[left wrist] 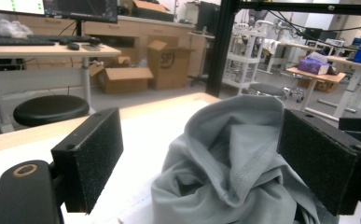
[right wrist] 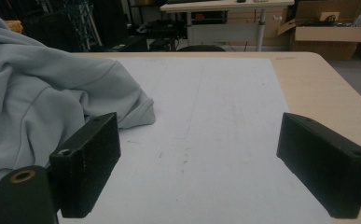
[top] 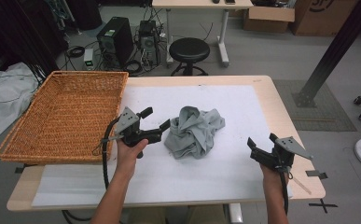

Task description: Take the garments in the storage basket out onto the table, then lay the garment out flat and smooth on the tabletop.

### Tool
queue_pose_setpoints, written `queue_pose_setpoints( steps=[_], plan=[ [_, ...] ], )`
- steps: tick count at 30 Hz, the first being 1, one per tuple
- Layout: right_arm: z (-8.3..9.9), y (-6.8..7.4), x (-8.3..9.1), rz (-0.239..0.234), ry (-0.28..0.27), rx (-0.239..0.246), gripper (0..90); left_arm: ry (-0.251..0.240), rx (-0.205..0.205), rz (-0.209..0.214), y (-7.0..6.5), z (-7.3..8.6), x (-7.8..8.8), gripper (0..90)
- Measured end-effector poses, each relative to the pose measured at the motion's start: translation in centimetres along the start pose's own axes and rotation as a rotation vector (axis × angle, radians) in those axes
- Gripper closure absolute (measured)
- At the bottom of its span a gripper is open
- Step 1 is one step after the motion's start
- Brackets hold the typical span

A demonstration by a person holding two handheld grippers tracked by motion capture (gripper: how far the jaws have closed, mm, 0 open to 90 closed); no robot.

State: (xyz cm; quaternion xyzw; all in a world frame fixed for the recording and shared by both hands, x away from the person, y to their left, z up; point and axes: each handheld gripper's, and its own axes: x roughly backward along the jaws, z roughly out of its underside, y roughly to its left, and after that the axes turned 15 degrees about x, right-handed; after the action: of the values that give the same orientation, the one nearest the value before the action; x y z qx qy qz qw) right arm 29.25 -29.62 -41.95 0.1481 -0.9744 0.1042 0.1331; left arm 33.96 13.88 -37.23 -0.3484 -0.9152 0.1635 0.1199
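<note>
A crumpled light grey garment [top: 194, 130] lies in a heap in the middle of the white mat [top: 229, 100]. My left gripper [top: 157, 119] is open just left of the heap, with its jaws pointing at the cloth. In the left gripper view the garment [left wrist: 234, 158] bulges up close between the two black pads [left wrist: 92, 156], not pinched by them. My right gripper [top: 262, 141] is held open near the mat's right front, apart from the heap. In the right gripper view the garment [right wrist: 38, 107] lies to the left, and bare mat [right wrist: 206, 112] shows between the open jaws.
A large wicker basket [top: 66, 112] sits on the table's left end, overhanging the edge. The wooden table [top: 283, 112] shows bare past the mat on the right. Behind it stand a black stool [top: 189, 50], computer towers [top: 116, 39] and a black slanted post [top: 334, 51].
</note>
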Motion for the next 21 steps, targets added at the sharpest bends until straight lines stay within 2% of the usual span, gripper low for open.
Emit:
queue_pose_setpoints(
  steps=[21],
  plan=[
    [-0.29,0.56,0.82,0.000,-0.011,0.010,13.2,-0.008,-0.002,-0.002,-0.26,0.00,0.98,15.0]
  ],
)
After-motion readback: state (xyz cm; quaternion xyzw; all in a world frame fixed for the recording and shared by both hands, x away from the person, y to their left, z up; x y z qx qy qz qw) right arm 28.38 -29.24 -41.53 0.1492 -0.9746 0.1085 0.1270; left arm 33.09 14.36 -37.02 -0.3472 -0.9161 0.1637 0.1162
